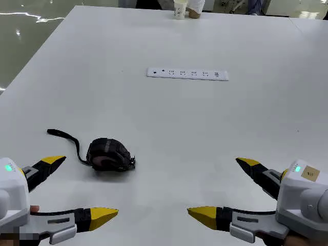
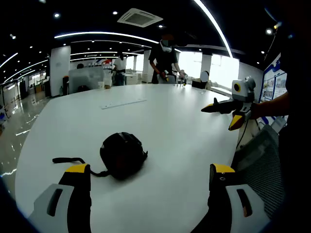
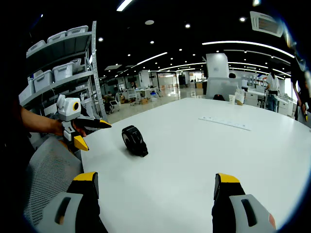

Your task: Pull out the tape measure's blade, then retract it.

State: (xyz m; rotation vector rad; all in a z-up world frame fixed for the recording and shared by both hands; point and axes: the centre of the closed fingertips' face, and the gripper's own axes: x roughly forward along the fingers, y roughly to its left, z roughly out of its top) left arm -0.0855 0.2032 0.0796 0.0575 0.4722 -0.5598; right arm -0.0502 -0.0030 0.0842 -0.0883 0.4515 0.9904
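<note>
Both tools are up at the near edge of the white table [image 1: 205, 123], and nothing is in hand yet. The left hand-held gripper [image 1: 90, 185] is spread wide, its yellow-tipped jaws well apart and gripping nothing. The right hand-held gripper [image 1: 212, 185] mirrors it on the other side, released as well, with bare table between its jaws.

The tape measure [image 1: 109, 154] is a dark, rounded case lying on the table ahead of the left hand-held gripper and a little to its right, apart from both jaws. Its black strap [image 1: 64, 136] trails off to the left across the table in a loose curve. The blade has not been pulled out.

In the left gripper view the tape measure [image 2: 122, 154] lies between the two jaws and just beyond them. In the right gripper view it [image 3: 134, 140] sits off to the left, near the left hand-held gripper.

Farther back, a white power strip [image 1: 187, 74] lies flat near the middle of the table, and a paper cup [image 1: 180, 8] stands at the far edge.
</note>
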